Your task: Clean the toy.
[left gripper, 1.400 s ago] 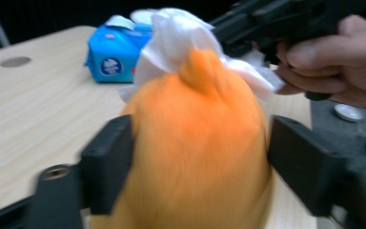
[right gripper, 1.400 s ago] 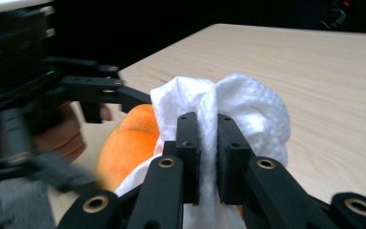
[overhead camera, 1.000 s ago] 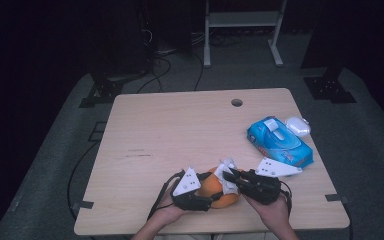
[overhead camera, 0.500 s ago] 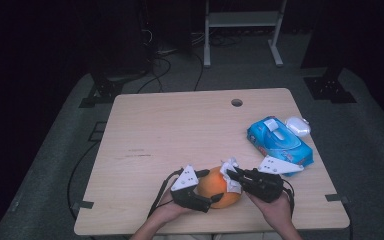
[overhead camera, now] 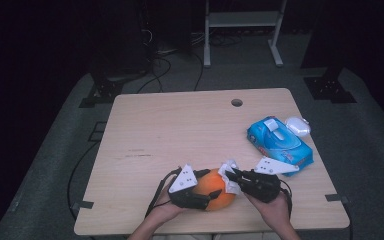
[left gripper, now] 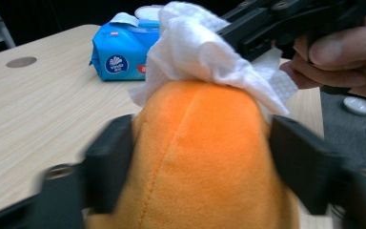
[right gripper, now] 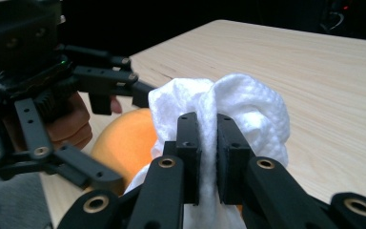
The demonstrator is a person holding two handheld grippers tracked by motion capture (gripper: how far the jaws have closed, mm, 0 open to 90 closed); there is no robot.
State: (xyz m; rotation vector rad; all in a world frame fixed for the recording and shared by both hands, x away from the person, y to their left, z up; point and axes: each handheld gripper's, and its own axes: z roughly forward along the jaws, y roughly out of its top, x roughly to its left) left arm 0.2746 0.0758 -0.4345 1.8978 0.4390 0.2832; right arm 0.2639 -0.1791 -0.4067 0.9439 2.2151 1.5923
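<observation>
Near the front edge of the table (overhead camera: 145,130): left gripper (overhead camera: 211,196) around the orange plush toy (overhead camera: 215,189), jaws just opened wider, pads at its flanks, contact hard to tell. On the toy's top, white wipe (left gripper: 195,52) pinched tight by the right gripper (overhead camera: 230,175). Wiping judged mid-way; sides likely left. Farther right, blue wipes pack (overhead camera: 279,145).

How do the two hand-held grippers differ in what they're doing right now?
The left hand-held gripper has wide jaws flanking the orange plush toy, and they have just been opening; the right hand-held gripper is shut tight on a white wipe. The left works the toy's sides, the right its top. Both meet at the toy.
</observation>
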